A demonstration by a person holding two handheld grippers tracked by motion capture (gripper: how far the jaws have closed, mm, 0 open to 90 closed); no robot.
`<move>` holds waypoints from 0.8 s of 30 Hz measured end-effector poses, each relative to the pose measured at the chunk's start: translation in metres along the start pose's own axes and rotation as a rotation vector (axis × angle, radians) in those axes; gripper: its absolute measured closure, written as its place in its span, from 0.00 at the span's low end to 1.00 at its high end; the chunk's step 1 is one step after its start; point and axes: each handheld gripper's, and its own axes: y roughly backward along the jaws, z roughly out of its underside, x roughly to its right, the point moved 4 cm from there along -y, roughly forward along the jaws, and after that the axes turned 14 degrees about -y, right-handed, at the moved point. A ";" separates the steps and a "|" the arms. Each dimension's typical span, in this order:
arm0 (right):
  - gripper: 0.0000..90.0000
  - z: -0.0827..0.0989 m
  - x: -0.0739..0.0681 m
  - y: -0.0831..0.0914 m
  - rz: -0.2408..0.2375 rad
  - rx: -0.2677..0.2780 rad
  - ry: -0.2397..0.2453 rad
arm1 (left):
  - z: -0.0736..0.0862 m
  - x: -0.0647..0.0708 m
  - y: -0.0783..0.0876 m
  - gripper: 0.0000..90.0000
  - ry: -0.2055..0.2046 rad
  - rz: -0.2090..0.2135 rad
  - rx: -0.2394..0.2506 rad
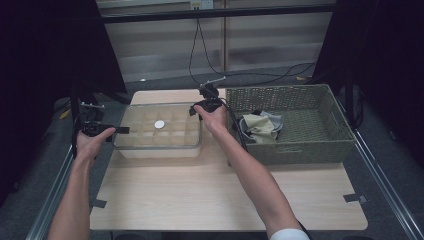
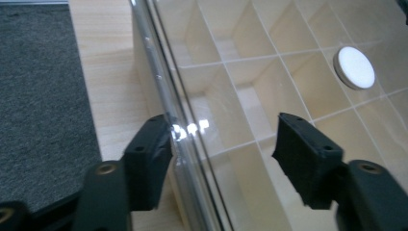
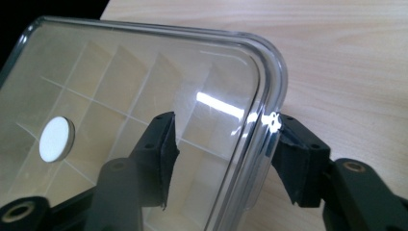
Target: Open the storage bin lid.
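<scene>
Gripping stage: both tools straddle opposite edges of a clear lid [image 1: 157, 125] that lies on a compartment box [image 1: 159, 150]; judged from this, the lid is about to be lifted off and nothing has been raised yet.
Left tool [image 1: 119, 130]: at the left edge of the lid in the high view. In the left gripper view [image 2: 222, 144] one jaw is outside, touching the lid's rim [image 2: 166, 96], while the other stands over the lid, well clear of the rim. So it is released, not yet clamped.
Lid: transparent, rounded corners, flat on the box, covering all compartments; it appears level and seated.
Box: pale, with a grid of dividers, on the wooden bench [image 1: 225, 190], left of centre.
White disc [image 1: 159, 124]: a round white piece near the middle of the lid; whether it sits on the lid or in a compartment under it cannot be told.
Right tool [image 1: 196, 111]: at the far right corner of the lid. In the right gripper view [image 3: 223, 144] the corner rim [image 3: 269, 82] lies between the jaws; the outer jaw is touching it or just beside it, the inner one stands apart. It is loose, with no grasp yet.
Wicker basket [image 1: 300, 145]: to the right of the box, just beside it, holding crumpled cloths [image 1: 262, 127].
Done: both tools placed around the lid's edges.
Left: clench on the rim, lift the lid evenly, set it aside.
</scene>
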 end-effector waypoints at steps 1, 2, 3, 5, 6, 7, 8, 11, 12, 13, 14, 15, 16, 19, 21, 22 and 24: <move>0.51 0.000 0.000 0.000 0.000 0.000 0.000 | 0.000 0.000 0.000 0.49 0.000 0.000 0.000; 0.52 0.000 0.000 0.002 -0.009 0.016 0.001 | 0.000 0.000 0.002 0.50 0.003 0.002 0.009; 0.52 0.000 0.000 0.003 -0.014 0.014 0.001 | 0.001 0.000 0.002 0.50 -0.004 0.000 0.007; 0.53 0.000 0.001 0.002 -0.018 0.016 -0.001 | 0.001 0.000 0.001 0.50 -0.001 0.000 0.011; 0.54 -0.001 0.002 0.003 -0.020 0.015 -0.013 | 0.001 0.000 0.000 0.49 -0.004 0.004 0.007; 0.54 -0.001 0.002 0.003 -0.020 0.015 -0.013 | 0.001 0.000 0.000 0.49 -0.004 0.004 0.007; 0.55 -0.001 0.003 0.002 -0.021 0.014 -0.017 | 0.001 0.000 0.000 0.49 -0.001 0.005 0.008; 0.56 0.000 0.004 0.001 -0.020 0.012 -0.022 | 0.001 -0.001 -0.002 0.48 0.004 0.011 -0.002; 0.56 0.000 0.005 0.001 -0.019 0.010 -0.025 | 0.001 0.000 -0.003 0.48 0.009 0.009 0.004; 0.56 0.000 0.005 0.000 -0.023 0.011 -0.028 | 0.001 0.000 -0.004 0.46 0.009 0.019 -0.005; 0.56 0.000 0.005 0.000 -0.021 0.015 -0.026 | 0.001 0.000 -0.006 0.43 0.026 0.035 -0.005; 0.56 0.000 0.005 0.000 -0.021 0.015 -0.026 | 0.001 0.000 -0.006 0.42 0.026 0.035 -0.005; 0.56 0.000 0.004 0.001 -0.019 0.020 -0.016 | 0.001 0.000 -0.007 0.42 0.030 0.034 -0.006; 0.57 0.000 0.004 0.002 -0.017 0.018 -0.015 | 0.000 -0.001 -0.007 0.43 0.024 0.023 0.002; 0.57 0.000 0.004 0.002 -0.019 0.017 -0.015 | 0.001 -0.002 -0.005 0.45 0.031 0.032 -0.001; 0.57 0.000 0.004 0.003 -0.018 0.018 -0.015 | 0.001 -0.002 -0.005 0.46 0.035 0.033 0.005; 0.57 0.001 0.004 0.003 -0.016 0.023 -0.020 | 0.003 -0.003 -0.005 0.47 0.036 0.037 0.020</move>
